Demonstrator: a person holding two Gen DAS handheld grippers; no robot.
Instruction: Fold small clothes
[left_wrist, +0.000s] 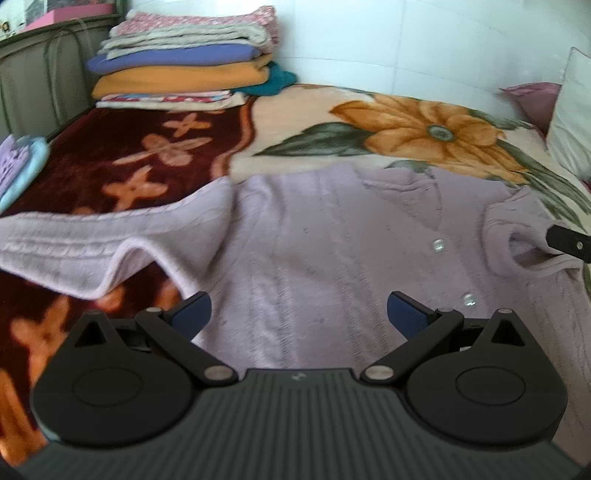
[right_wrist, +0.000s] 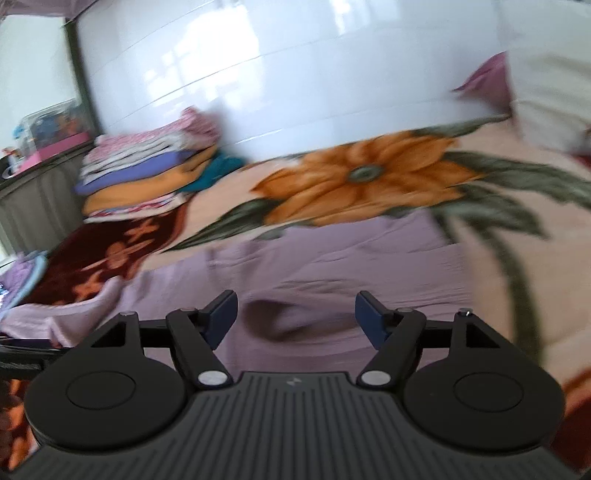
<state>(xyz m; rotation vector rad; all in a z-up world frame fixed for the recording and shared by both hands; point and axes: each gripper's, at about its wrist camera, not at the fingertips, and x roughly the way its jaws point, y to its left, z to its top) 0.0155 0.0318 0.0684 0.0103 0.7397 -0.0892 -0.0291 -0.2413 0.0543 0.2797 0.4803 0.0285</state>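
A small lilac knitted cardigan with clear buttons lies flat on the flowered blanket, collar toward the far side. Its left sleeve stretches out to the left with a raised fold. My left gripper hovers open over the cardigan's lower front, nothing between its blue pads. One black fingertip of the right gripper shows at the cardigan's right sleeve opening. In the blurred right wrist view the right gripper stands open above the lilac cardigan, with no cloth between its pads.
A stack of folded clothes sits at the far left corner by the white tiled wall. Light blue and lilac cloth lies at the left edge. Pillows stand at the far right. A cabinet borders the bed's left side.
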